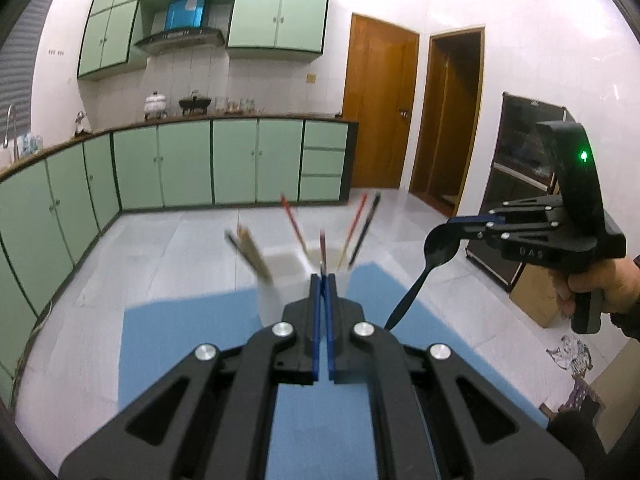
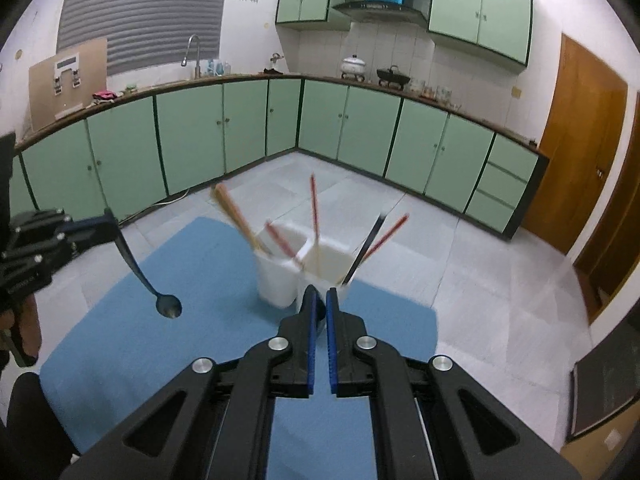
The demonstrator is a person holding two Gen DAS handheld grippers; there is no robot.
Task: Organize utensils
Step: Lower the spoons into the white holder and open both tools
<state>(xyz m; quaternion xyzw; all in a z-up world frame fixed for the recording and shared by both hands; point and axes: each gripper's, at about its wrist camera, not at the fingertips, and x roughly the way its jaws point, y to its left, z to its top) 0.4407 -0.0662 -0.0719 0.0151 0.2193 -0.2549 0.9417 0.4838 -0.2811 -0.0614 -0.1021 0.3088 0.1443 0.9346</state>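
Note:
A white two-compartment holder (image 2: 276,284) stands on a blue mat (image 2: 160,352), with several wooden, red and black chopsticks (image 2: 314,208) leaning out of it. My left gripper (image 1: 323,280) is raised just short of the holder (image 1: 280,268). The right wrist view shows that left gripper (image 2: 110,220) shut on the handle of a black spoon (image 2: 168,306) whose bowl hangs down. My right gripper (image 2: 320,296) hovers close before the holder. Seen from the left wrist, the right gripper (image 1: 456,222) is shut near the bowl of a second black spoon (image 1: 416,284), handle pointing down.
Green base cabinets (image 2: 360,128) line the far walls under a counter with pots and a sink. Two wooden doors (image 1: 380,104) stand at the right. A dark cabinet (image 1: 520,168) and a cardboard box (image 1: 536,300) sit behind the person's hand (image 1: 600,284).

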